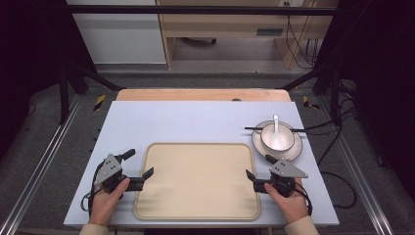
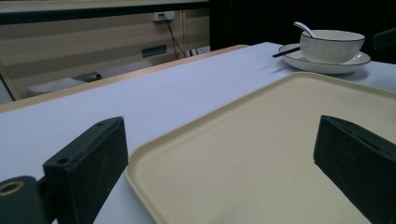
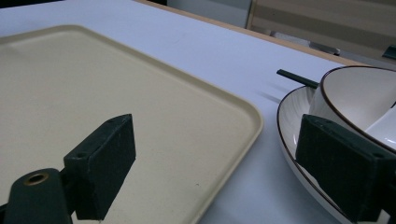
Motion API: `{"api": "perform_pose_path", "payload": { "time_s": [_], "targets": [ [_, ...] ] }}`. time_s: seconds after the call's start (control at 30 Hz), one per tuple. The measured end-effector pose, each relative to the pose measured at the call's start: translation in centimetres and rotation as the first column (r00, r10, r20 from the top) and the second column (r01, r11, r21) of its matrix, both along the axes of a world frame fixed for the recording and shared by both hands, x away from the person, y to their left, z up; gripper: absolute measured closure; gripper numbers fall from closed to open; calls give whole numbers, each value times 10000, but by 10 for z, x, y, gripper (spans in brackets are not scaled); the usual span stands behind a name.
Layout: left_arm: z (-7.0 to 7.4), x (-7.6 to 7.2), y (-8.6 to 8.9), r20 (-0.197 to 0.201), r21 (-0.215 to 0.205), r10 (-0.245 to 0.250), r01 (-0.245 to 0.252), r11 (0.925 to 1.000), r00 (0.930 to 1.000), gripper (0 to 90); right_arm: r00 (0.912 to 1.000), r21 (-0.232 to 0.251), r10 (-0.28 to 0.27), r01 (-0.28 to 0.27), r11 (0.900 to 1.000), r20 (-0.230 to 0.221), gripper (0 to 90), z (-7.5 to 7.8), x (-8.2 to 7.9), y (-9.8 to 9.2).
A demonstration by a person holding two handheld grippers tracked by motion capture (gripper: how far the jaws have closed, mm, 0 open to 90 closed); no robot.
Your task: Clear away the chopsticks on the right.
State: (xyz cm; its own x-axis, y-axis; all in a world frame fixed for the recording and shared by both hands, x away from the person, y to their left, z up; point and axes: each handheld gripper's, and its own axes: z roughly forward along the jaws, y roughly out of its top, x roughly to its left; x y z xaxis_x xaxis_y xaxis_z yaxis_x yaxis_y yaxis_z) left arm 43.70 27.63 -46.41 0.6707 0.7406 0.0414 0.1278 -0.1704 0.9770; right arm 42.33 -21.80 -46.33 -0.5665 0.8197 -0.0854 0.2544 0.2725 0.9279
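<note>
A cream tray (image 1: 196, 212) lies at the middle front of the pale blue table, bare inside. At the tray's left edge my left gripper (image 1: 138, 163) (image 2: 219, 161) is open, its jaws apart across the tray's rim (image 2: 149, 149). My right gripper (image 1: 261, 167) (image 3: 224, 161) is open at the tray's right edge (image 3: 254, 119), one jaw over the tray, the other by the plate. A white bowl (image 1: 277, 136) (image 2: 332, 45) (image 3: 355, 95) with a white spoon (image 1: 275, 122) (image 2: 303, 28) stands on a plate (image 1: 293, 152) (image 2: 327, 65) (image 3: 292, 116) at the right. Dark chopsticks (image 1: 252, 129) (image 3: 296, 78) rest across the plate.
The table's wooden far edge (image 1: 200, 94) runs along the back. Black frame bars (image 1: 73, 73) stand at both sides, with cables (image 1: 337, 147) on the floor to the right. The table's far half (image 1: 186, 120) is bare blue surface.
</note>
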Motion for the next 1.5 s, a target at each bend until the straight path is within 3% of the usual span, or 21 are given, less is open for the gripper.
{"api": "perform_pose_path", "payload": {
  "time_s": [0.17,0.23,0.37,0.57,0.63,0.7,0.8,0.87,0.9,0.93,1.0,1.1,1.13,1.27,1.33,1.37,1.4,1.5],
  "targets": [
    [1,1,3,24,-102,371,-371,9993,9993,43,10000,-106,25,-24,9999,43,160,1,0,-2],
    [1,0,6,12,-82,518,-518,9986,9987,48,9998,-402,-15,23,9992,200,159,1,0,-3],
    [2,-2,8,29,-119,585,-585,9982,9983,51,9991,-672,-380,392,9970,190,109,5,-2,-2],
    [1,-2,7,-43,-68,566,-567,9984,9984,51,9987,-1031,-387,418,9938,319,129,10,-8,1],
    [2,-3,7,-37,-45,542,-543,9985,9985,51,9976,-1321,-577,623,9893,387,159,16,-12,2],
    [2,-4,7,-12,-2,568,-568,9984,9984,52,9923,-1917,-881,1035,9760,874,221,32,-15,-2],
    [2,-4,8,-30,14,645,-645,9979,9979,53,9836,-2381,-1118,1434,9606,1415,297,55,-12,-12],
    [2,-4,8,-45,20,666,-666,9978,9978,53,9817,-2492,-1169,1521,9564,1505,309,63,-9,-17],
    [2,-5,8,-22,39,681,-681,9977,9977,54,9785,-2817,-1368,1763,9432,1542,364,78,-1,-28],
    [2,-5,8,-22,39,681,-681,9977,9977,55,9785,-2817,-1368,1763,9432,1542,364,78,-1,-28],
    [2,-5,8,-19,73,676,-676,9977,9977,55,9794,-3009,-1489,1841,9357,1361,422,98,15,-46],
    [2,-5,7,-16,99,657,-657,9978,9978,55,9797,-3182,-1625,1922,9283,1176,454,106,28,-60],
    [2,-4,7,-12,119,641,-641,9979,9979,55,9778,-3335,-1833,2070,9197,1014,500,111,40,-74],
    [1,-4,7,-50,144,660,-659,9977,9978,57,9727,-3364,-2267,2300,9132,497,573,110,62,-97],
    [1,-4,7,-41,131,668,-668,9977,9978,57,9697,-3242,-2442,2308,9174,-8,607,106,73,-106],
    [1,-4,7,-44,140,648,-647,9978,9979,57,9697,-3242,-2442,2308,9174,-8,607,106,73,-106],
    [0,-4,6,-50,191,626,-625,9979,9980,57,9658,-3344,-2567,2306,9138,-354,652,100,85,-114],
    [0,-4,5,-62,230,599,-597,9980,9982,57,9580,-3267,-2790,2436,9132,-658,689,96,96,-120]
  ]
}}
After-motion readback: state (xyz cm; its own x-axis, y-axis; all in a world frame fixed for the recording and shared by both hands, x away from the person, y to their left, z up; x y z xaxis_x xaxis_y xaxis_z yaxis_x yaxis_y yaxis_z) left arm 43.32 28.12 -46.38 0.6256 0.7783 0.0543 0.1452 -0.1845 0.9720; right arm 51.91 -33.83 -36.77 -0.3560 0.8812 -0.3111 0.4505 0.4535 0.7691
